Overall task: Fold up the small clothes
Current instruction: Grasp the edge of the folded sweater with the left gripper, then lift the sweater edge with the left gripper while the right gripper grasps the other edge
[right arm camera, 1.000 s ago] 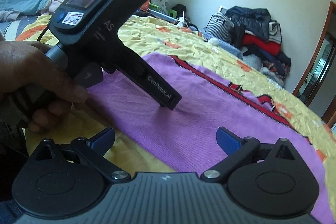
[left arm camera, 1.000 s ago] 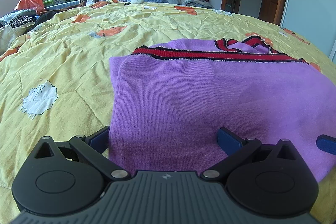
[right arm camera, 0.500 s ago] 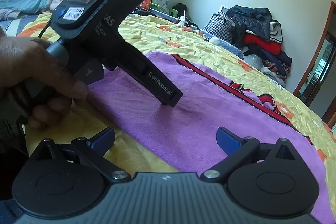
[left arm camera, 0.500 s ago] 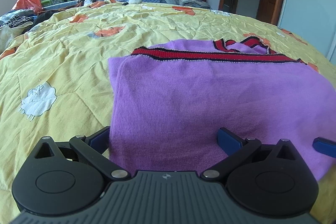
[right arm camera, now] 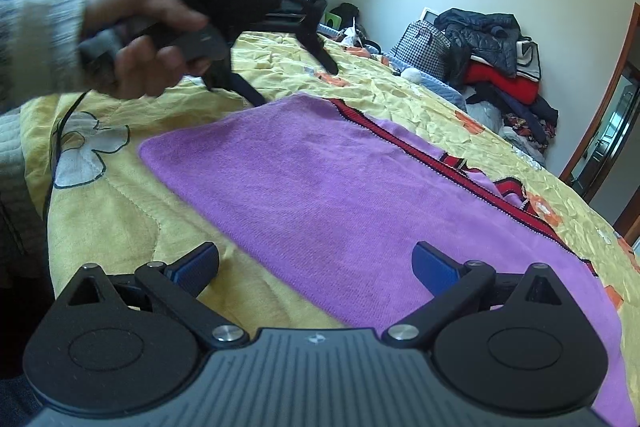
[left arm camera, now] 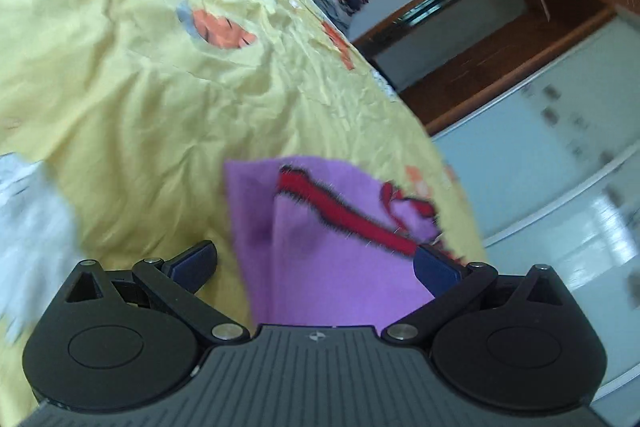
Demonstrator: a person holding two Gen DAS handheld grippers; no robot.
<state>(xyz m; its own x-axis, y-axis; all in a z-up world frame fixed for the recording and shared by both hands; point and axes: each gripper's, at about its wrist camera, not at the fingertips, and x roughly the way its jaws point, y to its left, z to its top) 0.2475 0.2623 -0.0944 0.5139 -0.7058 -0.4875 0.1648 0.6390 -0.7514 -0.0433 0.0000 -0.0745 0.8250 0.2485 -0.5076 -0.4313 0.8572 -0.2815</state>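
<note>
On the yellow bed cover the purple top is lying flat (half folded, I think), and both open grippers are needing an edge next.

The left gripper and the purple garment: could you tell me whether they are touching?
Apart. The right wrist view shows the left gripper raised above the purple garment, with yellow bedspread visible between them.

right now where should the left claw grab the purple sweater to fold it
Probably the near-left corner of the purple sweater, close to the left claw, which hangs open just beyond it. Come in low from the left edge, one finger slid under the hem: the knit lies flat on the yellow quilt, so only edges and corners offer a pinch.
</note>
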